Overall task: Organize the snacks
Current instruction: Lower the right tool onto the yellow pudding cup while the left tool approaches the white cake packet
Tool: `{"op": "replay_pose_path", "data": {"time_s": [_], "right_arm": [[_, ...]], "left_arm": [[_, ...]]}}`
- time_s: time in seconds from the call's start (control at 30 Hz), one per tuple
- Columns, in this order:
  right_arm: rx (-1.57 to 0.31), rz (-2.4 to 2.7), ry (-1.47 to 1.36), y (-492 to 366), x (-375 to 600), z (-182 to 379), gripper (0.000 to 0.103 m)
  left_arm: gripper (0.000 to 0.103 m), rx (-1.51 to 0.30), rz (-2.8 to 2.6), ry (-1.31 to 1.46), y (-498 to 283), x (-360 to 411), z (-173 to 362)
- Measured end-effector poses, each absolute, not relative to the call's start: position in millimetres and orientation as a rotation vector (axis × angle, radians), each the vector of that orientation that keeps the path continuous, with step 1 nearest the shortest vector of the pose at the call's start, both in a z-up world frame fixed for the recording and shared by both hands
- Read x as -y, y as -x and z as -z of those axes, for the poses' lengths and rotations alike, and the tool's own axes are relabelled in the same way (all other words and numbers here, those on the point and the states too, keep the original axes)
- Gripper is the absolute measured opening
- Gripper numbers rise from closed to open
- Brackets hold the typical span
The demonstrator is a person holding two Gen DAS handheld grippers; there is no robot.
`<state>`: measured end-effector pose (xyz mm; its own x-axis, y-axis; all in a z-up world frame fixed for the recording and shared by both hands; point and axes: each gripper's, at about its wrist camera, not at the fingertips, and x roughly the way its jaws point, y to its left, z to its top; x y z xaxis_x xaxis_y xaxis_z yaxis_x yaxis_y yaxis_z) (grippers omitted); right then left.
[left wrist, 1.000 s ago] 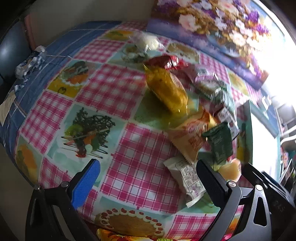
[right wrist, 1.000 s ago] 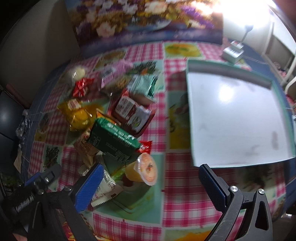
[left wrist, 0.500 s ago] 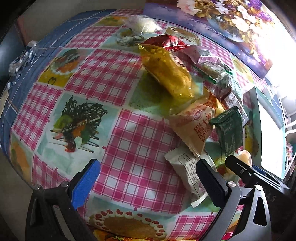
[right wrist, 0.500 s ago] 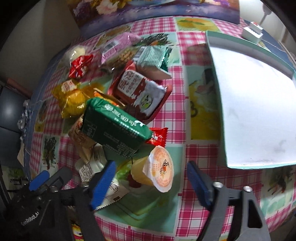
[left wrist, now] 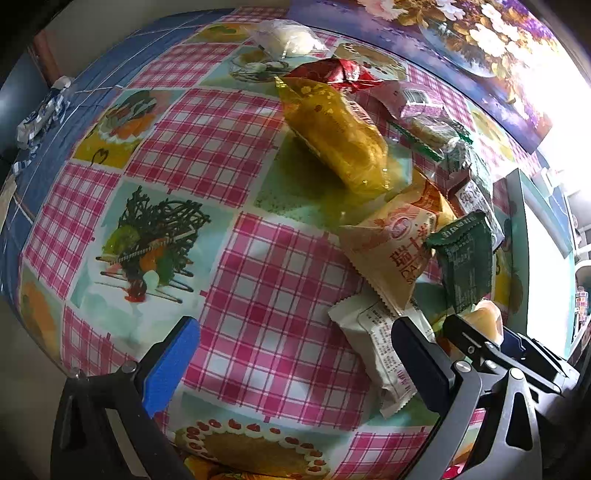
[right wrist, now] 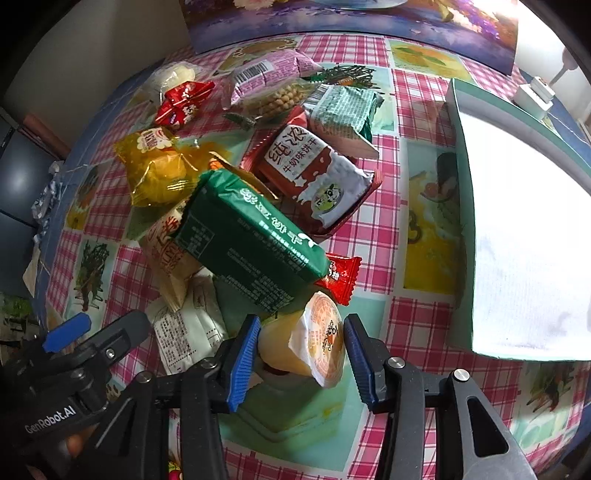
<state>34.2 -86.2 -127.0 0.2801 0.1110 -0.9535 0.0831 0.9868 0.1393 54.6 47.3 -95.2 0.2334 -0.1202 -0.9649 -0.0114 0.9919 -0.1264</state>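
A pile of snack packs lies on a checkered tablecloth. My right gripper (right wrist: 299, 358) has its jaws around a yellow jelly cup (right wrist: 314, 343) lying on its side, the pads close to it or just touching. A dark green pack (right wrist: 251, 236) lies just beyond, over an orange-white pack (right wrist: 166, 251). A red-white biscuit pack (right wrist: 317, 170), a yellow pack (right wrist: 159, 170) and a white pack (right wrist: 188, 332) lie around. My left gripper (left wrist: 295, 354) is open and empty above the cloth; the white pack (left wrist: 376, 339) lies by its right finger.
A shallow teal-edged white tray (right wrist: 528, 229) stands to the right of the pile. A floral picture (right wrist: 351, 22) leans at the back. A white adapter (right wrist: 533, 94) sits behind the tray. Crumpled foil (left wrist: 40, 114) lies at the table's far left edge.
My right gripper has moved down and forward to the jelly cup and its jaws have narrowed around it. My left gripper has drifted closer to the pile and stays open.
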Motion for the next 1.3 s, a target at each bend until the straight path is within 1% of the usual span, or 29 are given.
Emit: {"op": "replay_pose_path", "data": {"time_s": [0.53,0.8,1.1,1.3], "right_arm": [[-1.282,0.04,-0.331,-30.5,127.8,129.2,0.049],[-1.267,0.037,-0.37,-24.3,153.6,118.6,0.049],[-1.252,0.05,-0.398,-23.2,159.6,119.2,0.047],[-1.252,0.052,-0.402,-22.2,162.7,118.1,0.046]], "left_arm": [[0.103,-1.414,0.131,0.043,-83.9,6.1,110.4],[0.102,-1.449,0.111,0.066,-93.3,5.0,122.2],[0.102,-1.449,0.134,-0.032,-107.6,35.9,127.2],[0.102,-1.502,0.158,-0.089,-109.0,60.6,141.4]]}}
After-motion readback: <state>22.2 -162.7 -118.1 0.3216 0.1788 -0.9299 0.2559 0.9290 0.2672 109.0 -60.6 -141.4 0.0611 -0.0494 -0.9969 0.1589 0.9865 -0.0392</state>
